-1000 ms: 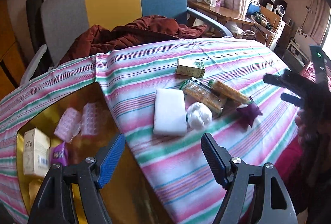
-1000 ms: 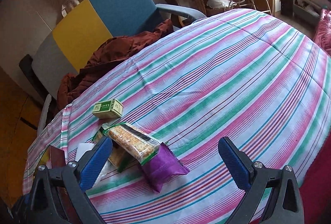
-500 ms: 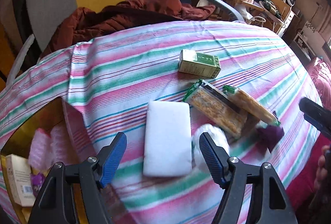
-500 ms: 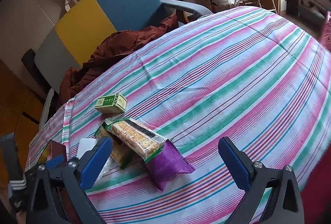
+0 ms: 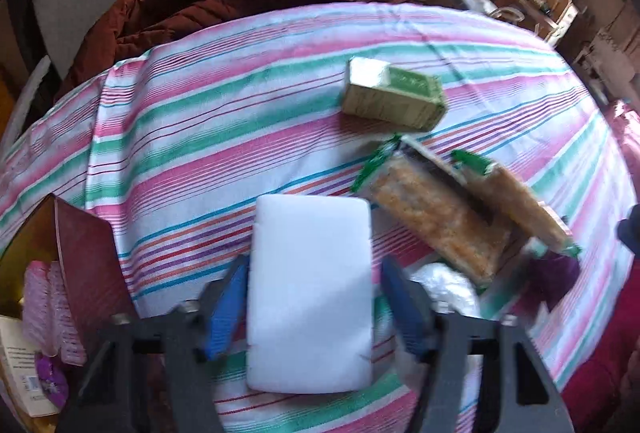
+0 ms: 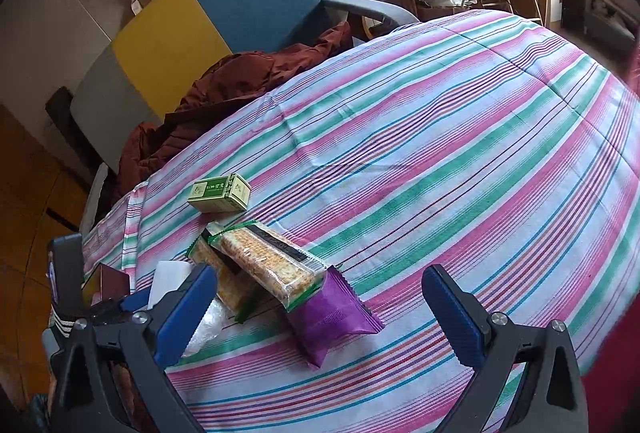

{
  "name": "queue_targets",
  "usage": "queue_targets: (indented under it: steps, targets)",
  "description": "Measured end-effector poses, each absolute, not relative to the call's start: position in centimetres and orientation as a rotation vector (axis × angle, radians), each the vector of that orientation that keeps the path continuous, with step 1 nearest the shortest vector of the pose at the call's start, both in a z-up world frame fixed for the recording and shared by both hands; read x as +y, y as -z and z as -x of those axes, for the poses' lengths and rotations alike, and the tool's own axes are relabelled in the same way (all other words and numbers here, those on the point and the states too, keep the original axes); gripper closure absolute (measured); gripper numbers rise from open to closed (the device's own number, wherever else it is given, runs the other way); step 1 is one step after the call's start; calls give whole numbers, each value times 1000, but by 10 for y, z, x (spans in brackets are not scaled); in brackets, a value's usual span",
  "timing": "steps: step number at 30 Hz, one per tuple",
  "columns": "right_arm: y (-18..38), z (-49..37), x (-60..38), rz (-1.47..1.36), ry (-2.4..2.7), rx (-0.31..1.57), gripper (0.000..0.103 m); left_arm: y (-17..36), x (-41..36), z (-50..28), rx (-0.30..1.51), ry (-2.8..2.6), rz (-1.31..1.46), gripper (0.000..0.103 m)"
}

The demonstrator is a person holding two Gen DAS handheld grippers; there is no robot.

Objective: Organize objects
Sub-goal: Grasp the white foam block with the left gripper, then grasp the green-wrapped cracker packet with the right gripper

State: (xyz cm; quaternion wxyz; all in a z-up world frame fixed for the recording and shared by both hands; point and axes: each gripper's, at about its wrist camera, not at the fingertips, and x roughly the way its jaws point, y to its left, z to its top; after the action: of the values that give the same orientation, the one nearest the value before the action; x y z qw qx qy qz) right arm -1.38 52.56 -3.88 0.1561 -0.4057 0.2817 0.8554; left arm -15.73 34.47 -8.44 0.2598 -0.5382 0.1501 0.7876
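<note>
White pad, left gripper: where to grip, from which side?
Grip the white pad across its short width, on the two long edges, coming from its near short end. It lies flat on the striped cloth with its long axis pointing away, and the open left gripper already straddles it. The clear bag lies close beside the right finger.

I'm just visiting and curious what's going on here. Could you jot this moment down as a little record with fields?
surface: striped cloth over a table
left tongs: open, one finger on each side of the white pad
right tongs: open, holding nothing
loose items: green box, two cracker packs, purple packet
container: box at left with items already in it
behind: chair with a brown garment
</note>
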Motion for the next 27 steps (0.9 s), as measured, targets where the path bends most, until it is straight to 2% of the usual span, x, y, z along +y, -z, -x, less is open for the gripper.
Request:
queue_targets:
  steps: [8,14,18,22,25,27]
  targets:
    - [35,24,510,1255,-2511,704,0,60,323,131,335,-2134,1359,46]
    - [33,66,494,1490,-2674,384,1,32,297,112,208,-2102,1318,46]
    - [55,95,495,1688,-2692,301,3,22,280,97,145,-2097,1300,46]
    - [77,112,511,1741,-2604,269,11,16,267,86,100,-2083,1295,46]
    - [88,111,533,1710,-2550,377,12,12,263,80,86,-2076,1287,46]
    - [95,109,544,1685,-2467,340,12,11,262,77,72,-2070,1285,45]
